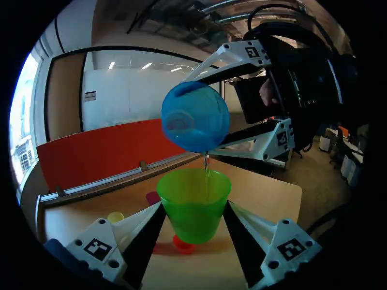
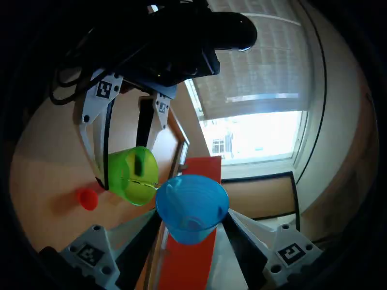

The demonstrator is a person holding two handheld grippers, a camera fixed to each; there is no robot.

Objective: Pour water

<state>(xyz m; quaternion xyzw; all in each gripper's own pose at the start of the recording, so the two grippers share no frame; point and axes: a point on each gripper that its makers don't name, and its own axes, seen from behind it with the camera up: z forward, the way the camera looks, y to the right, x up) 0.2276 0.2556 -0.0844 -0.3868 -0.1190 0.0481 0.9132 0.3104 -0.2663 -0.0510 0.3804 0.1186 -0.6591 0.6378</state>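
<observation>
Left gripper view: our left gripper (image 1: pixel 194 207) clamped on green cup (image 1: pixel 193 220) over table (image 1: pixel 271 193); right gripper (image 2: pixel 192 215) clamped on tipped blue cup (image 1: pixel 195 116), thin stream (image 1: pixel 207 174) landing off-centre. If we drift, water hits table.

- The green cup (image 1: pixel 195 208) was seen to be of translucent plastic, smooth and faintly glossy.
- The blue cup (image 1: pixel 195 116) was made of the same kind of translucent plastic, and fine rings were visible on its inner wall.
- The left gripper (image 1: pixel 195 205) was built of matt white plastic, and its inner faces were lined with a black, dull material.
- The right gripper (image 2: pixel 192 212) was finished alike in matt white plastic.
- The table (image 1: pixel 271 193) was surfaced in a pale wood look, smooth with a soft sheen.
- The red cap (image 1: pixel 183 244) appeared to be smooth plastic.
- The red panel (image 1: pixel 106 150) was given an even, matt surface.
</observation>
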